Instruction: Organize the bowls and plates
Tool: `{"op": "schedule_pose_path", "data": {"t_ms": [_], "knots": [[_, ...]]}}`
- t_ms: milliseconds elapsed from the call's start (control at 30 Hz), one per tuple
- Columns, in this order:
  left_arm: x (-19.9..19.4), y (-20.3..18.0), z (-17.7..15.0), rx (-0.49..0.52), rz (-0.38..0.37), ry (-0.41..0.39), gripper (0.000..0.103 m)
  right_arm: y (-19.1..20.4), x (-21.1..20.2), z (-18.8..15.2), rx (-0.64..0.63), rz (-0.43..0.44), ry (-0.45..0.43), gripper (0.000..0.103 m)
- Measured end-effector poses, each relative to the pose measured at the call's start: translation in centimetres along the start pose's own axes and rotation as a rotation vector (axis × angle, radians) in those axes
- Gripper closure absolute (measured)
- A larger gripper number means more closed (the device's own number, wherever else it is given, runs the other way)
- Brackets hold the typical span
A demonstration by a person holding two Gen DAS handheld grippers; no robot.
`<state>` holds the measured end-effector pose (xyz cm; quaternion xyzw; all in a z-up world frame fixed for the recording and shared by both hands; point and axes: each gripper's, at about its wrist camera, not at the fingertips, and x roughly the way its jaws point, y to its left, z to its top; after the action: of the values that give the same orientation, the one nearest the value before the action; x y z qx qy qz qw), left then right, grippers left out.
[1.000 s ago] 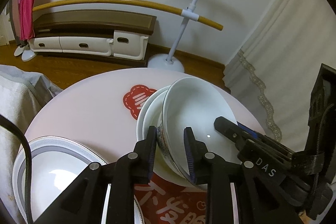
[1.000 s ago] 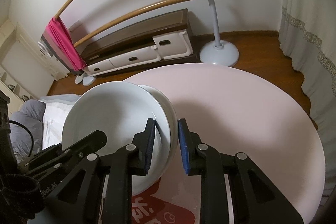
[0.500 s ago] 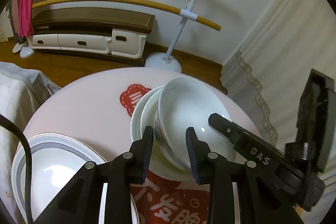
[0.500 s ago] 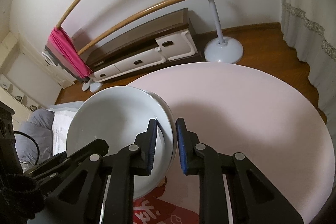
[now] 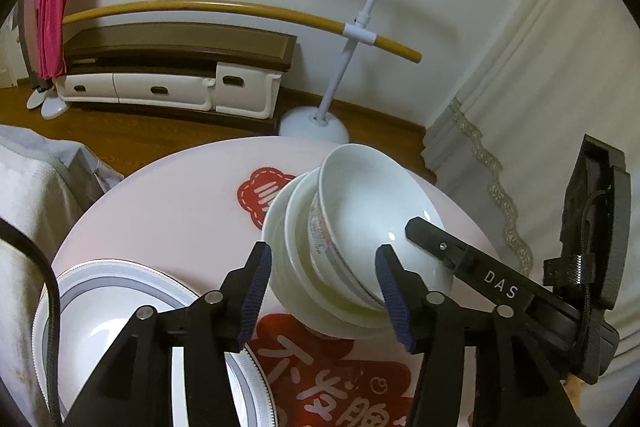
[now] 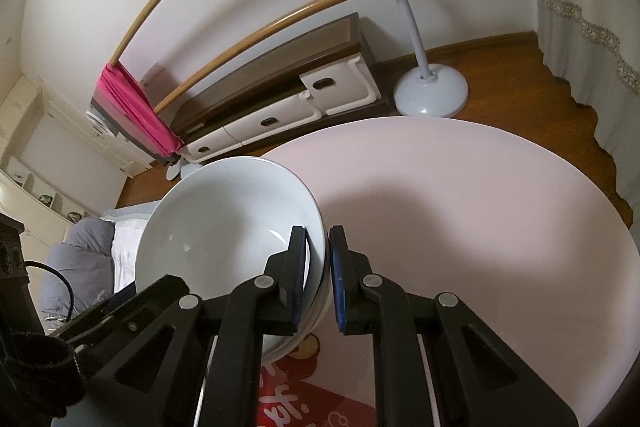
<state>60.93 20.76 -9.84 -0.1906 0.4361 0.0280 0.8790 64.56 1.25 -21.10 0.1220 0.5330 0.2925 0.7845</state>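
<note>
A stack of white bowls (image 5: 320, 291) sits tilted on the round pink table (image 5: 168, 211). The top bowl (image 5: 372, 203) has a faint pattern on its outside. My left gripper (image 5: 323, 267) straddles the stack's near side; its jaws are opening, and the pads stand off the bowls. From the right, one finger of my right gripper (image 5: 436, 245) reaches over the top bowl's rim. In the right wrist view my right gripper (image 6: 318, 247) is shut on the rim of the top bowl (image 6: 228, 227).
A white plate with a grey patterned rim (image 5: 120, 287) lies at the table's near left. Red stickers (image 5: 320, 367) mark the tabletop. Beyond the table stand a drying rack's white base (image 5: 314, 125), a low cabinet (image 5: 168, 91) and a curtain (image 5: 540, 107).
My left gripper's jaws, which pinched the top bowl's rim, have spread wide and let go. My right gripper's jaws have closed tighter on the rim.
</note>
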Motion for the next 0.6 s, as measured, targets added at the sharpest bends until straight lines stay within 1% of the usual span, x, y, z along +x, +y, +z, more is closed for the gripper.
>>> {"op": "schedule_pose_path", "data": {"t_ms": [33, 600], "knots": [[0.0, 0.4, -0.1, -0.008, -0.002, 0.003, 0.047, -0.1, 0.0, 0.0, 0.001, 0.0, 0.0, 0.092], [0.2, 2.3, 0.7, -0.044, -0.018, 0.025, 0.043, 0.7, -0.3, -0.6, -0.028, -0.055, -0.019, 0.091]]}}
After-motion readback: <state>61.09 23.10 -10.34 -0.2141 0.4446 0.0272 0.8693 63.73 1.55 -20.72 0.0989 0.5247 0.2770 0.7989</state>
